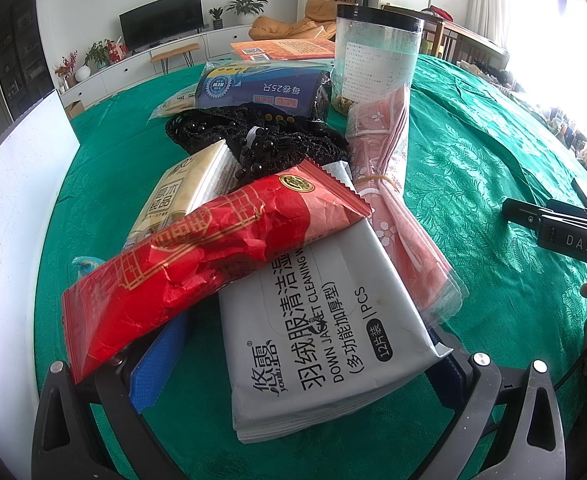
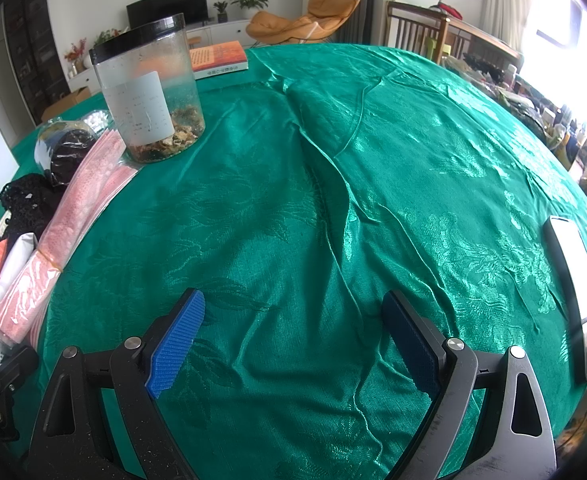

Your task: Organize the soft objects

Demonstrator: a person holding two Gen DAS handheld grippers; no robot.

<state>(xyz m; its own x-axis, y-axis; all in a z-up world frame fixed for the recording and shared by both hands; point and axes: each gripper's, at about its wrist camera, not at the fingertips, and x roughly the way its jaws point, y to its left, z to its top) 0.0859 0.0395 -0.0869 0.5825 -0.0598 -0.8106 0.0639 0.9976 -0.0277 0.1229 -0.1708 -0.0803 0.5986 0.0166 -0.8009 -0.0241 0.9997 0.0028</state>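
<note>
Looking through my left wrist camera, I see the left gripper (image 1: 293, 364) spread wide, its blue pads either side of the white wipes pack (image 1: 321, 328), which lies between them; whether the pads touch it I cannot tell. A red packet (image 1: 209, 252) lies across the top of the wipes pack and over the left pad. Beside them on the right lies a pink bundle in clear plastic (image 1: 397, 200), bound with a rubber band. Behind sit a beige tissue pack (image 1: 181, 192), a black beaded knit piece (image 1: 269, 140) and a blue roll pack (image 1: 261, 88). A clear jar with a black lid (image 1: 377, 56) stands at the far end of the pink bundle. All rest on the green tablecloth (image 1: 493, 168).

Through my right wrist camera, the right gripper (image 2: 293, 336) is released, fingers wide apart over bare green cloth, grasping nothing. The soft things lie at the left edge: the pink bundle runs from the jar toward the camera. A phone (image 2: 577, 292) lies near the right edge.
</note>
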